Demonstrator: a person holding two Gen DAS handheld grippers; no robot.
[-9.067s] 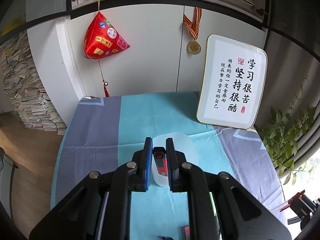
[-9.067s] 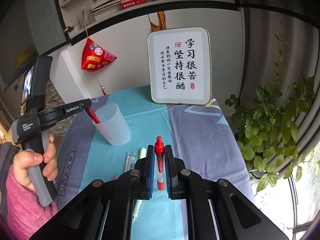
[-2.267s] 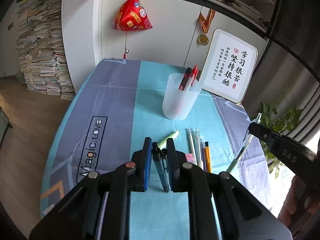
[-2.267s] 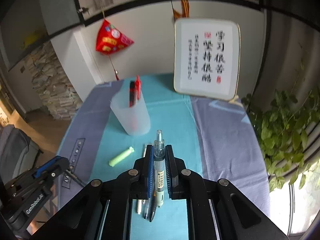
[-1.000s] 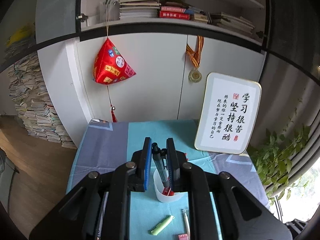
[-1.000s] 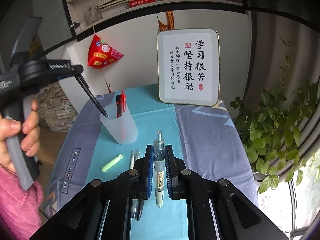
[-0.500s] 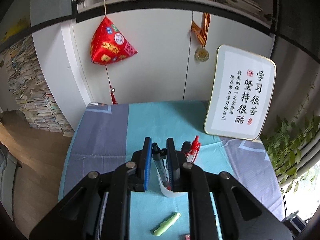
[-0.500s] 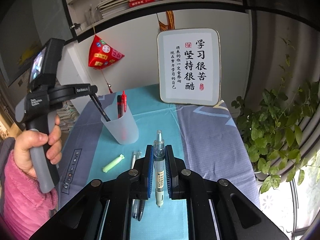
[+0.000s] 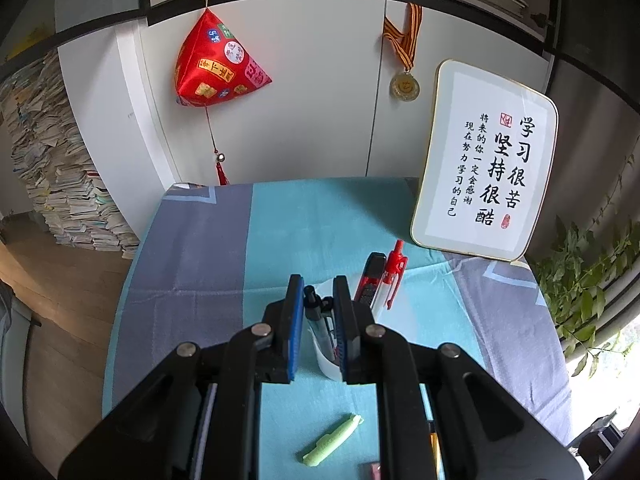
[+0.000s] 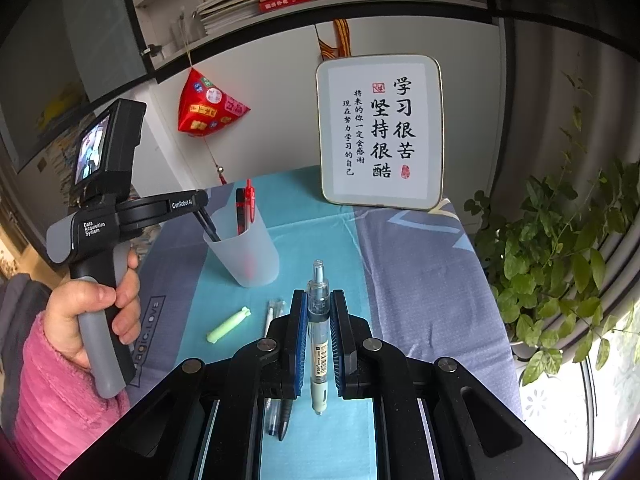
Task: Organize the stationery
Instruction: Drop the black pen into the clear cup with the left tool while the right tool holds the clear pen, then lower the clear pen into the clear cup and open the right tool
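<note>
While its jaws pinched a dark pen [image 9: 320, 322] tip-down into the translucent cup [image 10: 246, 250], the left tool [image 9: 316, 312] hovered at the rim, beside a red pen [image 9: 391, 276] and black-red pen [image 9: 370, 276] already stowed. The right tool [image 10: 319, 332] gripped a clear gel pen [image 10: 319, 320], waiting. Below both, a green highlighter [image 10: 228, 325] and several pens [image 10: 276, 312] lay unsorted on the tabletop [image 10: 420, 280].

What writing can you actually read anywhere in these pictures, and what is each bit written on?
"学习很苦 坚持很酷": framed calligraphy board.
"将来的你一定会感谢现在努力学习的自己": same board, smaller columns.
"GenRobot.AI": left gripper.
"Data Acquisition System": its handle.
"Magic.LOVE", partly hidden: tablecloth.
Book spines, red pouch patches, pen label: too small to read.
</note>
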